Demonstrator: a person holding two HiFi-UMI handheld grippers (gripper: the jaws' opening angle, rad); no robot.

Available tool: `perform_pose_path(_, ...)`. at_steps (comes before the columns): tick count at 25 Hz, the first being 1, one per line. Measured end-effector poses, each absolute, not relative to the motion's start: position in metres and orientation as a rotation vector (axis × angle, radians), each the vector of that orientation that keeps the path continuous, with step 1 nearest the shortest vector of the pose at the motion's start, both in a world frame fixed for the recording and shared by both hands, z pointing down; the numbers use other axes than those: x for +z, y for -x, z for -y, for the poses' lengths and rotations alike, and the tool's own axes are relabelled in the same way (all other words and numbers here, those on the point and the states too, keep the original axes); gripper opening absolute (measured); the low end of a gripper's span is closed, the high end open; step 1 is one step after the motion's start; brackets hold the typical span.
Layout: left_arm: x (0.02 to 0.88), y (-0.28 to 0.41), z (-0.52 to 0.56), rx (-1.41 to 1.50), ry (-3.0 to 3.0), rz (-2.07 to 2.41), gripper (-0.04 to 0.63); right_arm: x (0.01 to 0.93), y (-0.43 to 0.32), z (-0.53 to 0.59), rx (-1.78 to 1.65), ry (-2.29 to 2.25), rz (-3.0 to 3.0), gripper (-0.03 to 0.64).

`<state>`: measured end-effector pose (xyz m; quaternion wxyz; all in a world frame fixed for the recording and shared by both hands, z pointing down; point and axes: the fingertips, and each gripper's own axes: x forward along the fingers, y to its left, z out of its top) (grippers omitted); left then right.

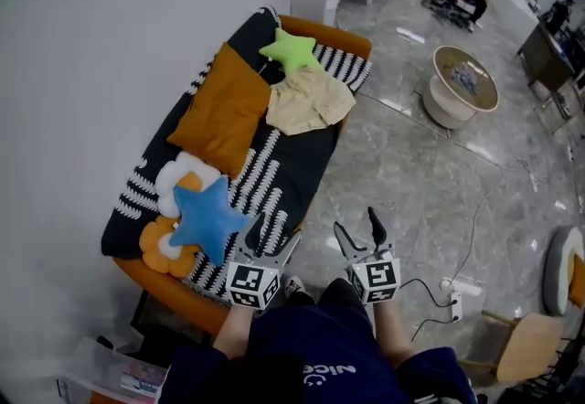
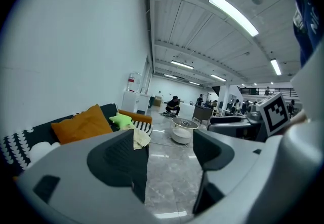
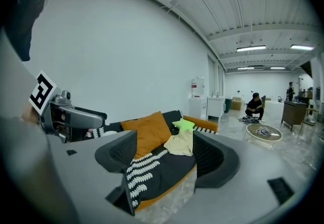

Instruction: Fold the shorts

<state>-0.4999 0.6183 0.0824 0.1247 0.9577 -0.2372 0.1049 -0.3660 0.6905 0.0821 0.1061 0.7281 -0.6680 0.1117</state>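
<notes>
I see both grippers near the sofa's (image 1: 297, 169) near end. My left gripper (image 1: 272, 239) has its jaws spread wide with nothing between them. My right gripper (image 1: 357, 233) is likewise spread and empty. The cream shorts (image 1: 309, 102) lie crumpled at the sofa's far end, just beside a green star pillow (image 1: 292, 49) and an orange cushion (image 1: 222, 108), well apart from both grippers.

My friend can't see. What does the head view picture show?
Cream shorts lie crumpled on a black-and-white sofa, beside an orange cushion and a green star pillow. Nearer, the left gripper and right gripper are open, empty.
</notes>
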Motion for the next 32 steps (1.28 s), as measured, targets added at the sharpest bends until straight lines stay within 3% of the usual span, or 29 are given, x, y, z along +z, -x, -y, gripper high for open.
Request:
perform_pose_path(13,0.098,0.480,-0.585,0.270,-2.724,0.728,0.362,0.100,0.349,-0.665,0.373,-2.073,1.984,0.314)
perform_pose_path(32,0.110,0.310,-0.489,0.354,-2.639,1.006,0.359,0.113,0.158,-0.535,0.427,-1.897,2.202,0.279)
